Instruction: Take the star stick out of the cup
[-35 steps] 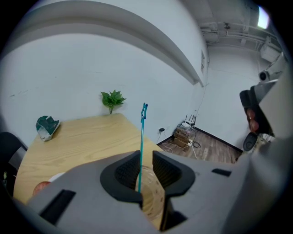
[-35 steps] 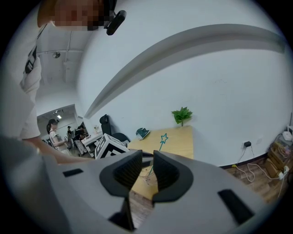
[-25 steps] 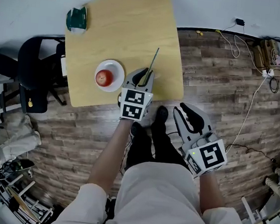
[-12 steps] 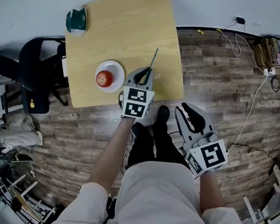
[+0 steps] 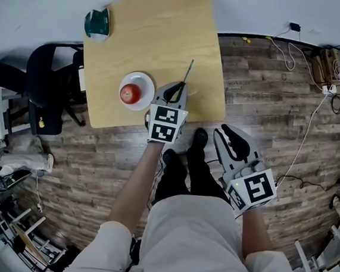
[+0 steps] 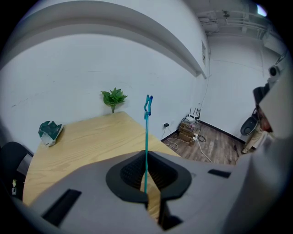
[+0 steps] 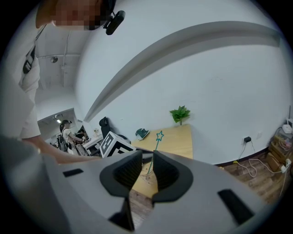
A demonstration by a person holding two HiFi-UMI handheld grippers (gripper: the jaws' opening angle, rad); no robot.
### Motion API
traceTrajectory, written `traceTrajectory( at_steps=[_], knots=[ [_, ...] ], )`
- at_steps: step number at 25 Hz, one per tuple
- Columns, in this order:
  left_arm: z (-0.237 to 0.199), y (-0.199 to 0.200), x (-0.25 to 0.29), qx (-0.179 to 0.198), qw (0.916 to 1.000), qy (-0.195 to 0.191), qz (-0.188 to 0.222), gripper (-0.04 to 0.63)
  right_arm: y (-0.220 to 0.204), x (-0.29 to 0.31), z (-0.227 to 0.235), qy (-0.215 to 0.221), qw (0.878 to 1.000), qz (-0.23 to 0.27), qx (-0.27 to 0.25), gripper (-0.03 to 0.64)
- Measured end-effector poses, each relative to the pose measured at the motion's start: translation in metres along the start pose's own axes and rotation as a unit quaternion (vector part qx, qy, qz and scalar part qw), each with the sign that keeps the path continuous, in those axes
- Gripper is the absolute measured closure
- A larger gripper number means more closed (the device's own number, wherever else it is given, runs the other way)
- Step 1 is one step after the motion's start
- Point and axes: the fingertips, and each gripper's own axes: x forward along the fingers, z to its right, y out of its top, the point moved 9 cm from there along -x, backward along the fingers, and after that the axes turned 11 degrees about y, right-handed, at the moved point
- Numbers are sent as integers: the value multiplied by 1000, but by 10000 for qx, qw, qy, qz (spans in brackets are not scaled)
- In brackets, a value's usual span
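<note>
Little has shifted in the last second: only the head view has drifted a touch, and the left gripper [image 5: 175, 91] stays at the table's [image 5: 156, 35] near edge, clamped on the star stick [image 5: 186, 77].

At the far-left corner lies a dark green bundle [image 5: 97, 24], with a black chair [image 5: 43, 84] off the left edge. A plate [image 5: 145, 78] bearing an apple [image 5: 129, 92] sits just beside the left gripper.

In the left gripper view the stick [image 6: 146, 137] stands upright between the closed jaws, star uppermost. I cannot make out the cup, so the lift seems to be under way or finished. The next move would be a straight rise, then carrying the stick aside.

Bare tabletop lies ahead and to the right, and the near edge is close.

The right gripper [image 5: 228, 137] hangs over the floor, its jaws narrowly apart and empty.
</note>
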Motion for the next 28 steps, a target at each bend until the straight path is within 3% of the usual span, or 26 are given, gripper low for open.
traceTrajectory(
  at_steps=[6,10,16,28],
  knots=[
    [-7,5,-13,-91,9997,-123,182,578,2,5,-5,32,9999,104,43,549],
    [-16,11,-30,-366,9983,-242,388,580,3,7,-14,41,9998,184,37,549],
    [-31,23,-57,-748,9921,-454,896,580,6,10,-36,-31,9996,277,-37,554],
    [-57,27,-138,-1154,9784,-762,1540,580,6,3,-113,-232,9982,459,-306,561]
  ],
)
